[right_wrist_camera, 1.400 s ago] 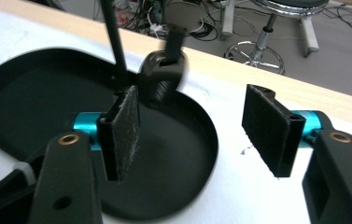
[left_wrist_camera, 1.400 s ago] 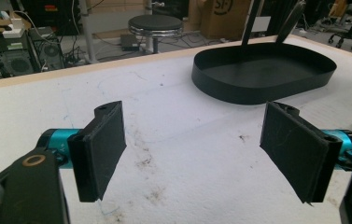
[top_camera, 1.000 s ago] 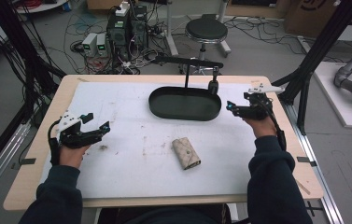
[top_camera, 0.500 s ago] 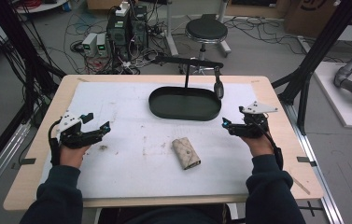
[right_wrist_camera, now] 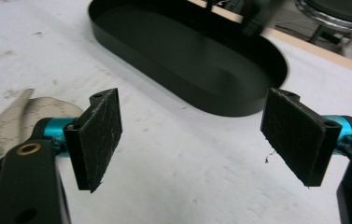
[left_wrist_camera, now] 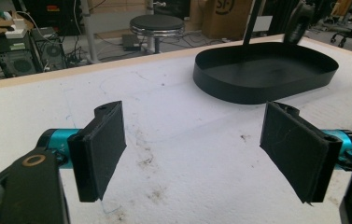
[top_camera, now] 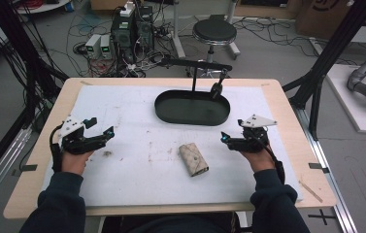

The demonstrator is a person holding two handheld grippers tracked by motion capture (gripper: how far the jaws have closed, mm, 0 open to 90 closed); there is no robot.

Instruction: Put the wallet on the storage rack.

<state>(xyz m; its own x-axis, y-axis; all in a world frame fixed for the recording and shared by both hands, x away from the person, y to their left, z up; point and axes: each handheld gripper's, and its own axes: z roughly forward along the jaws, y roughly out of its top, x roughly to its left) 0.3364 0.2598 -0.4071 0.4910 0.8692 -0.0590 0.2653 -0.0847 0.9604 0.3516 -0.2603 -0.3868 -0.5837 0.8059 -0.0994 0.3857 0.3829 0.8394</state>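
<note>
A beige patterned pouch [top_camera: 193,159] with a snap lies flat on the white mat, front of centre. Behind it stands an empty black oval tray [top_camera: 192,108]. My left gripper [top_camera: 101,126] hovers open over the mat's left side, aimed right toward the tray [left_wrist_camera: 257,91]; nothing sits between its pads [left_wrist_camera: 100,149]. My right gripper [top_camera: 232,130] is open to the right of the pouch, pointing left. In the right gripper view [right_wrist_camera: 192,140] the tray [right_wrist_camera: 173,46] is ahead and the pouch [right_wrist_camera: 5,126] shows behind the left jaw.
A black stand [top_camera: 197,65] with a hanging black head rises just behind the tray. The mat carries brown stains near its middle. Beyond the wooden table edge [top_camera: 171,80] are a stool [top_camera: 214,31], computers and cables. Black frame posts flank both sides.
My right gripper has drawn back from beside the tray's right end toward the person and now sits lower, level with the pouch. The left gripper has hardly moved.
</note>
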